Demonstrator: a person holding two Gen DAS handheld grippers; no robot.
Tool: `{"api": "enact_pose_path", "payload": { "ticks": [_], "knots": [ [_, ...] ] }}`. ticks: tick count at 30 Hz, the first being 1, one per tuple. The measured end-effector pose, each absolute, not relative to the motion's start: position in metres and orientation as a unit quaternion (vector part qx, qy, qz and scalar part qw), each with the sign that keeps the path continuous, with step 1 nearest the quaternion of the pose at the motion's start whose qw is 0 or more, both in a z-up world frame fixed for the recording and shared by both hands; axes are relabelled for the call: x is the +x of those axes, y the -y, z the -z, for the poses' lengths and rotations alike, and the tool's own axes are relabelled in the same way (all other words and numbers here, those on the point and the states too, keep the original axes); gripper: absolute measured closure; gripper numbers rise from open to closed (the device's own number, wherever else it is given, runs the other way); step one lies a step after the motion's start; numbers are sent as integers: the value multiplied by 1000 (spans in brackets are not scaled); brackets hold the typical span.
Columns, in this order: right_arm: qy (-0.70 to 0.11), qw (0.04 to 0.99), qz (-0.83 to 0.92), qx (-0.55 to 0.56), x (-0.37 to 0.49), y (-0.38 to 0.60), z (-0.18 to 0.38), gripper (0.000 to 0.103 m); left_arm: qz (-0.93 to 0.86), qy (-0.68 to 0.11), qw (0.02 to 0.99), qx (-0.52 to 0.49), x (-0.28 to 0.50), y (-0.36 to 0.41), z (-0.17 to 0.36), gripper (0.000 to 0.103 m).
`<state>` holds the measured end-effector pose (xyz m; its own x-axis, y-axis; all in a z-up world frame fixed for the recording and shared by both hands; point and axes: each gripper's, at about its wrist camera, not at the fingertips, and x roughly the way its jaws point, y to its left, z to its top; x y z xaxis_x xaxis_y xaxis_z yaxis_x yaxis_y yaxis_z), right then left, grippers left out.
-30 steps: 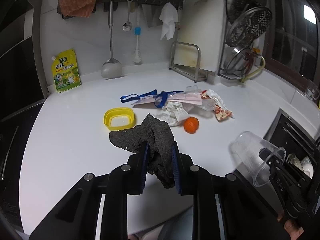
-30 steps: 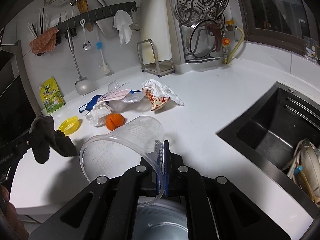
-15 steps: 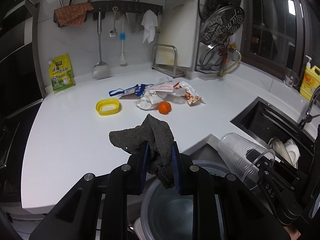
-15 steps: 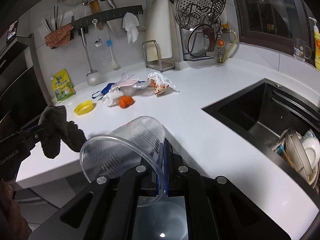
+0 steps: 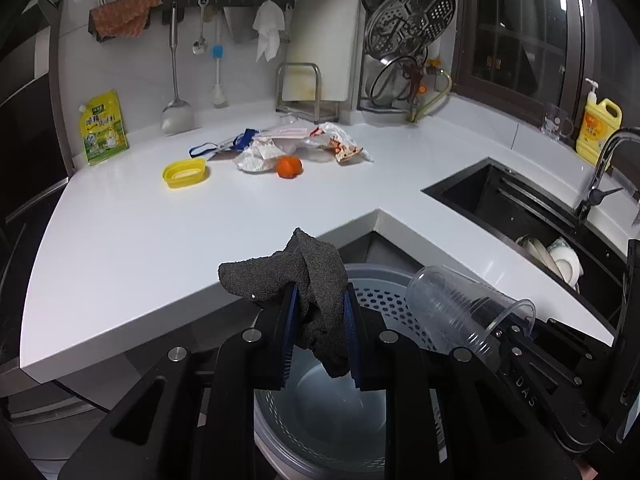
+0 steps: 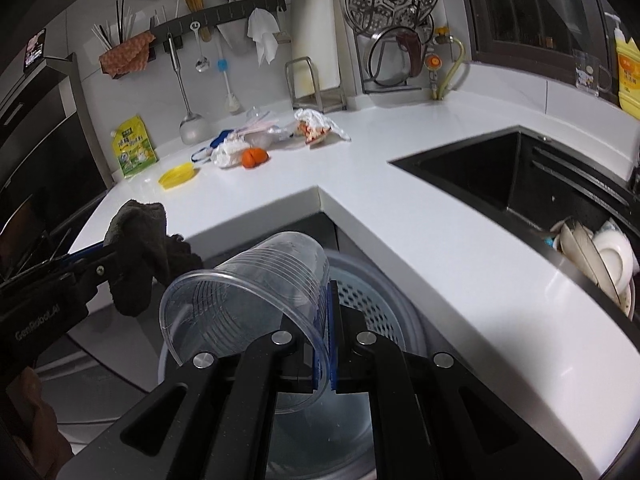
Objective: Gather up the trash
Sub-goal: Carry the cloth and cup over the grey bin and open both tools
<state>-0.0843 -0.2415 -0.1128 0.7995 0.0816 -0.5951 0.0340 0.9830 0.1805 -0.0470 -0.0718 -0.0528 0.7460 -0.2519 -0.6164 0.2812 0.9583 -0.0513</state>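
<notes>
The left gripper (image 5: 319, 320) has its two blue-padded fingers (image 5: 289, 332) closed on a dark grey rag (image 5: 312, 292), which bunches up above the pads and hangs down between them. The right gripper (image 6: 326, 344) pinches the wall of a clear plastic cup (image 6: 256, 292) near its rim, the cup lying tilted with its mouth toward the camera; from the left wrist view the same cup (image 5: 464, 312) points its base up and to the left. Both rag and cup hang over a round grey bin (image 5: 384, 300) with a perforated upper wall, standing below the inner corner of the white counter (image 5: 140, 240). Farther back on the counter lie a yellow lid (image 5: 185, 172), an orange (image 5: 289, 167) just beside a pile of crumpled wrappers (image 5: 296, 146), and a yellow-green pouch (image 5: 103, 128) leaning on the wall. To the right, a black sink (image 6: 540, 184) holds stacked dishes (image 6: 600, 256).
</notes>
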Motion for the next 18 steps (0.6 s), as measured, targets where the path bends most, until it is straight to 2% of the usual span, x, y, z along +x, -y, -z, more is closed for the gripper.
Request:
{"api": "enact_pose_path", "payload": {
  "ticks": [18],
  "knots": [
    [-391, 916, -33, 89, -78, 232, 155, 100, 153, -393, 907, 26, -34, 73, 103, 81]
  ]
}}
